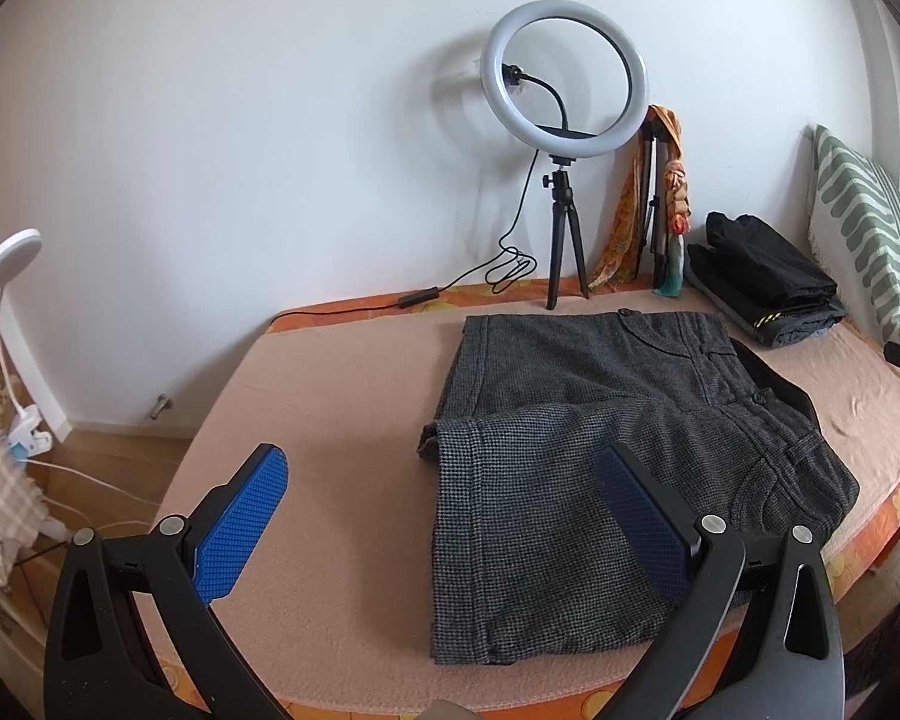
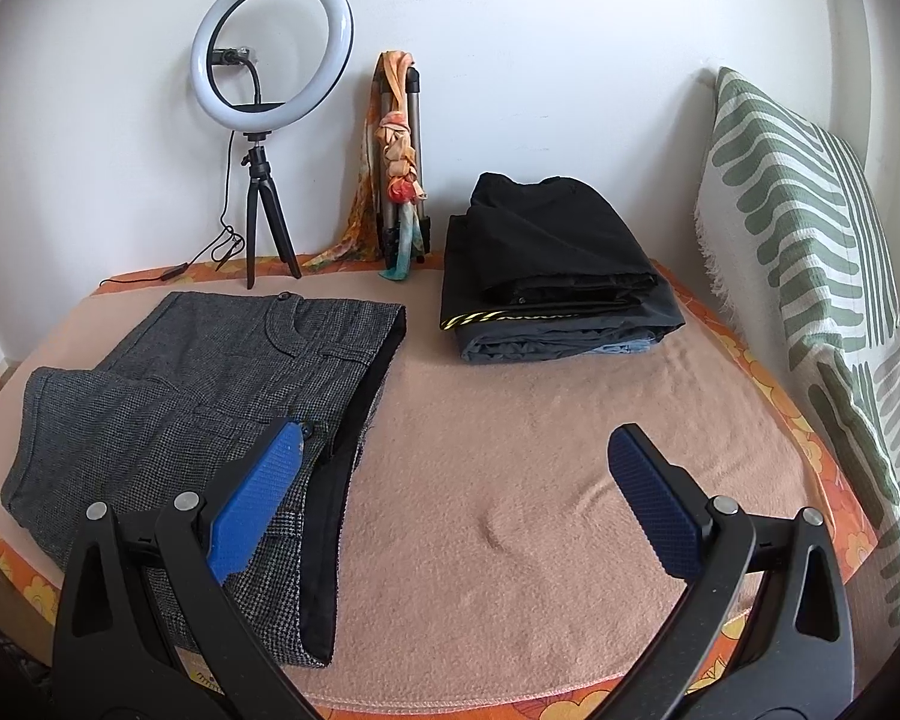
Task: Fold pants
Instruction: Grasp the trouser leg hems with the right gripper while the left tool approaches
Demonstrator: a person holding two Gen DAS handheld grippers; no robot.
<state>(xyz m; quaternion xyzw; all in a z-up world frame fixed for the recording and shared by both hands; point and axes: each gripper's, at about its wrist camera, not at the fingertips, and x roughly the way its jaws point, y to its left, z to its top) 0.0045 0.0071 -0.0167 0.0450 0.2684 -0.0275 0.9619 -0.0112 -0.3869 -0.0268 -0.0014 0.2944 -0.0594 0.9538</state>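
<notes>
Grey houndstooth pants (image 1: 600, 450) lie on the peach blanket (image 1: 342, 420), folded over themselves, with a black lining edge showing at the waist. They also show at the left of the right wrist view (image 2: 198, 384). My left gripper (image 1: 444, 468) is open and empty above the blanket, its right pad over the pants' near leg. My right gripper (image 2: 456, 450) is open and empty, its left pad over the waist edge, its right pad over bare blanket (image 2: 540, 456).
A stack of folded dark clothes (image 2: 552, 264) sits at the back right. A ring light on a tripod (image 2: 270, 60) and a scarf-wrapped tripod (image 2: 399, 162) stand by the wall. A green striped pillow (image 2: 810, 252) leans at right. A white lamp (image 1: 6, 264) stands left.
</notes>
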